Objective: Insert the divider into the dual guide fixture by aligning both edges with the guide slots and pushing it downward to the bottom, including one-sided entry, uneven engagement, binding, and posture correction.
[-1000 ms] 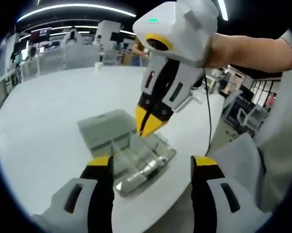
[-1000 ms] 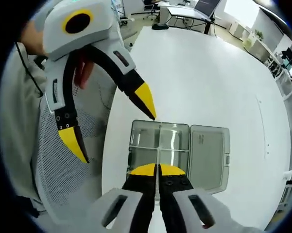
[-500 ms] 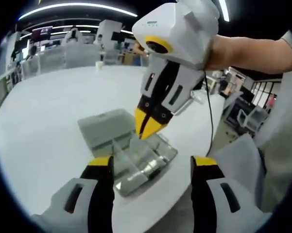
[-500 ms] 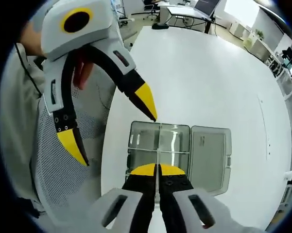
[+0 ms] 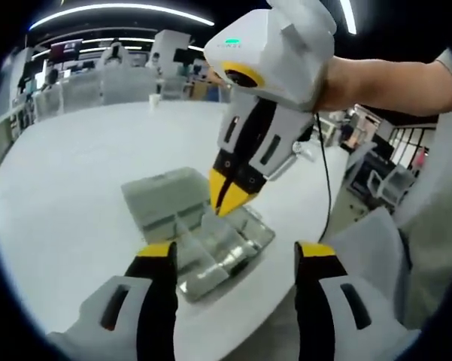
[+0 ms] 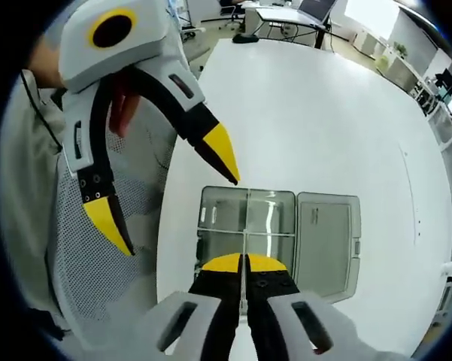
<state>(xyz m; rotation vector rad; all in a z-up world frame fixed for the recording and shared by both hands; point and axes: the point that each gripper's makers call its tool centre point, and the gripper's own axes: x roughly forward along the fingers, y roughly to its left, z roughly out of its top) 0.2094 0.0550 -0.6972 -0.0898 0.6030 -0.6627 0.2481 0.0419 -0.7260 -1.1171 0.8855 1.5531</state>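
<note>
A clear plastic box (image 5: pixel 210 244) with its lid (image 5: pixel 159 197) folded open lies near the table's edge. My right gripper (image 5: pixel 229 197) comes down from the upper right onto the box, shut on a thin clear divider (image 6: pixel 244 239). In the right gripper view the divider is edge-on, running down into the box (image 6: pixel 218 218) along its middle line, with the lid (image 6: pixel 327 233) to the right. My right gripper (image 6: pixel 243 263) is pinched around the divider's top edge. My left gripper (image 5: pixel 237 256) is open in front of the box and holds nothing. It also hangs open (image 6: pixel 165 188) at the box's left.
The box rests on a large white round table (image 5: pixel 75 165), close to its rim (image 6: pixel 164 248). A person's forearm (image 5: pixel 383 75) and light mesh clothing (image 6: pixel 83 263) are beside the rim. A black cable (image 5: pixel 323 180) hangs off the table. Office desks and chairs (image 5: pixel 98 83) stand far behind.
Almost nothing differs: both views have shifted slightly. The right gripper stays shut on the divider over the box, and the left gripper stays open.
</note>
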